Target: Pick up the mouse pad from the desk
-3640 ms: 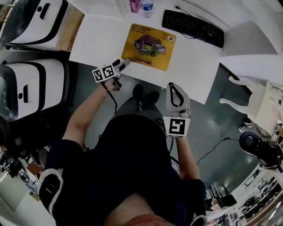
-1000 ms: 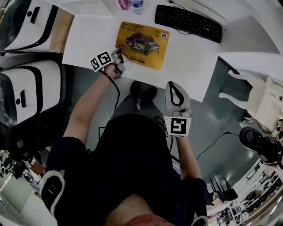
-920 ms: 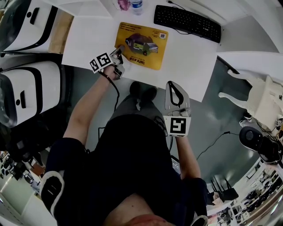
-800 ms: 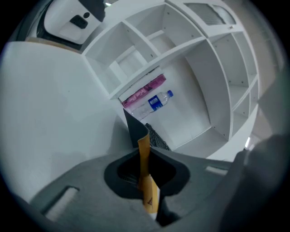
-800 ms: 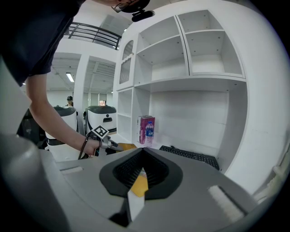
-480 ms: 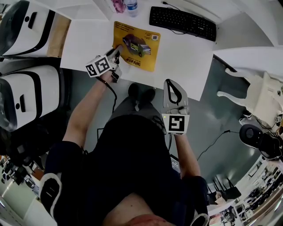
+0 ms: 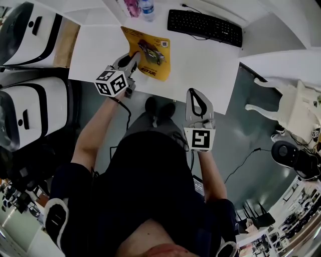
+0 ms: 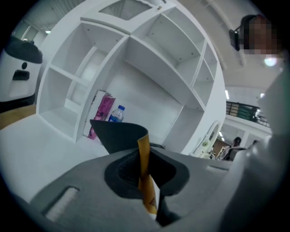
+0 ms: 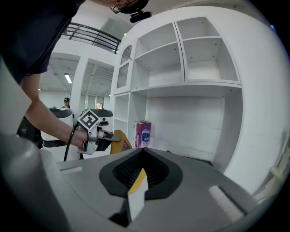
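The yellow mouse pad (image 7: 151, 47) with a car picture hangs tilted above the white desk (image 7: 200, 65), one corner pinched in my left gripper (image 7: 134, 56). In the left gripper view the pad's yellow edge (image 8: 144, 154) runs between the shut jaws of my left gripper (image 8: 146, 183), and its black underside curls up to the left. My right gripper (image 7: 194, 93) is held over the floor in front of the desk's near edge, shut with nothing in it. From the right gripper view, past my right gripper (image 9: 137, 190), the left gripper (image 9: 106, 135) shows holding the pad (image 9: 119, 138) up.
A black keyboard (image 7: 204, 27) lies at the desk's back right. A water bottle (image 7: 146, 9) and a pink box (image 7: 131, 7) stand at the back. Large white machines (image 7: 30, 100) sit at the left, a white chair (image 7: 296, 115) at the right. White shelves rise behind the desk.
My left gripper has closed on the pad's near-left corner and raised it off the desk, tilting it up. The right gripper has stayed where it was.
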